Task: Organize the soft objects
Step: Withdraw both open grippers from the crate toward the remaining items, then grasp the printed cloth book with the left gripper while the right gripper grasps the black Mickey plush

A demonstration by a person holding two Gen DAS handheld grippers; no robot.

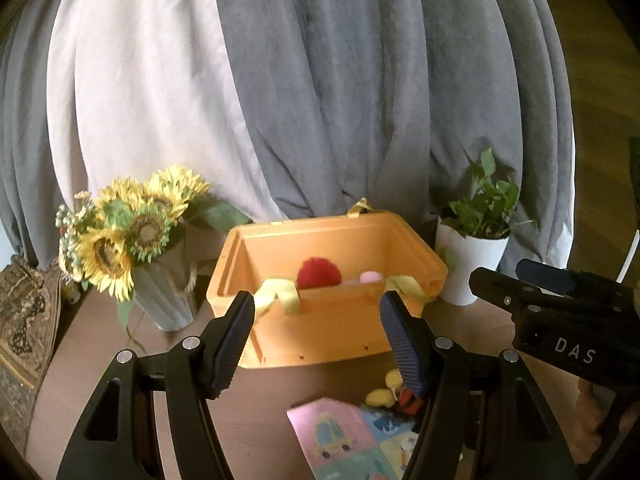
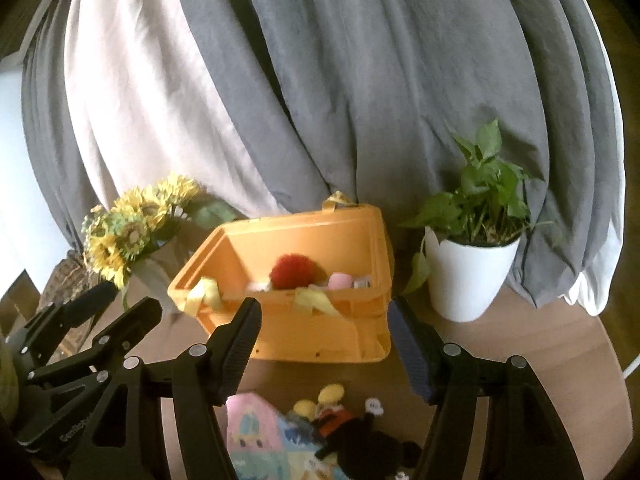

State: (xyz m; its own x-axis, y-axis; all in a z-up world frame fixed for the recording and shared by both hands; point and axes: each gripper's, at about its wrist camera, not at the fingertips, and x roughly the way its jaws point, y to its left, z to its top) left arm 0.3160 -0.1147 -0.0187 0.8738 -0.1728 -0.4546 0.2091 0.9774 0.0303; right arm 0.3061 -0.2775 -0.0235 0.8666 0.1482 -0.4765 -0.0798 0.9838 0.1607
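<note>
On the bench, 2 empty tools, left tool (image 1: 318,332) and right tool (image 2: 324,340), gape above plush toy (image 2: 360,440) and cloth book (image 2: 256,432) before orange box (image 2: 320,280); careless descent could pinch both together.

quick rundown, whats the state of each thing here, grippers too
orange bin: open, no lid on, toys inside
red fuzzy ball: in the bin
pink toy: in the bin
black plush: on the table, outside the bin
left gripper: open, empty
right gripper: open, empty
</note>
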